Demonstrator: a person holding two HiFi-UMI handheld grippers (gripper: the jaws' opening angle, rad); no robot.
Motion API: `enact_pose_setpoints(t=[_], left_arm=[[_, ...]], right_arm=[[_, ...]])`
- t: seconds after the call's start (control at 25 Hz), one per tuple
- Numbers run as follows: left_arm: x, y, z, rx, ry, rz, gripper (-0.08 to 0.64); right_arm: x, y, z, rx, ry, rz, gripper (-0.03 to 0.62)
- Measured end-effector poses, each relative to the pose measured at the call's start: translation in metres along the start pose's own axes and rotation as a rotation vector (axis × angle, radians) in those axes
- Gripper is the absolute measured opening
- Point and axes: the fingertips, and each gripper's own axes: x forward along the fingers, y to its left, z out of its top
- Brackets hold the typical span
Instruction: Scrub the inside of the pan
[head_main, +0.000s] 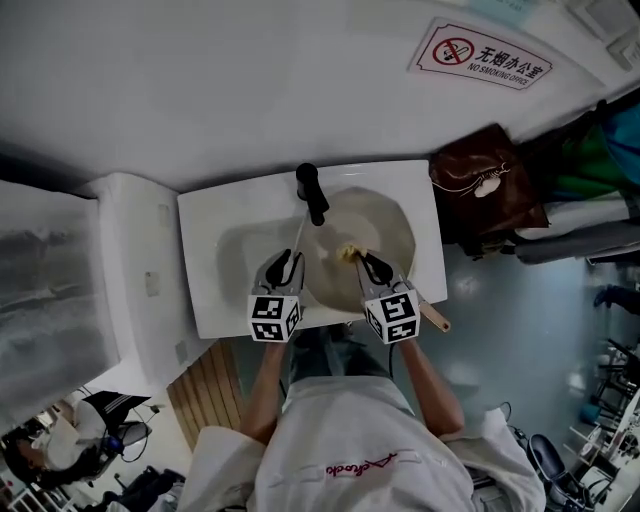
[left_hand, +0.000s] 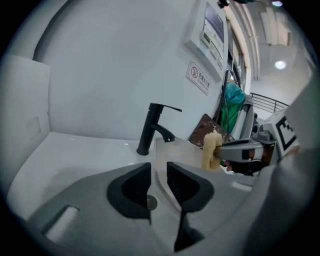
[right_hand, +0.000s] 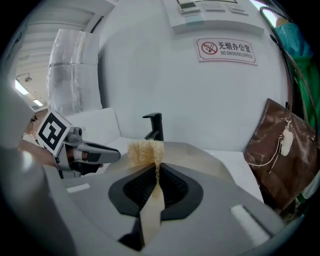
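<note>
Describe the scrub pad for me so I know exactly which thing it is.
Find the white sink with the black faucet; a beige pan lies tilted in its basin. Over the pan's inside, the right tool is shut on the scrub pad. The pad is a small, pale-yellow, fuzzy wad, the only soft, fibrous thing among hard, smooth surfaces.

Person, lower centre of head view: white short-sleeved top (head_main: 340, 420) with red script lettering (head_main: 360, 466) across it, possibly a logo, too small to read. Left gripper (head_main: 284, 264) and right gripper (head_main: 370, 264): pale grey moulded shells, black ribbed jaw pads (right_hand: 172, 186). Each carries a white cube with black square markers, left cube (head_main: 275, 316) and right cube (head_main: 393, 316).
</note>
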Motion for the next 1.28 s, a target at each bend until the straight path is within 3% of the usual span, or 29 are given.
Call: enact_pose_setpoints(t=[0.2,0.32,0.72,1.28], left_arm=[[0.008,-0.001,-0.007,-0.010,0.022,0.002,0.096],[0.010,0.001,-0.009,-0.020,0.024,0.009,0.051],[0.010,0.002,-0.009,-0.032,0.017,0.010,0.049],[0.009,0.004,-0.009,-0.028,0.028,0.008,0.049]], right_arm=[[0.025,0.008,-0.011,0.002,0.059,0.033,0.026],[0.041,0.012,-0.015,0.016,0.083,0.051,0.026],[0.087,0.028,-0.033,0.052,0.176,0.085,0.026],[0.126,0.026,-0.055,0.072,0.282,0.073,0.026]])
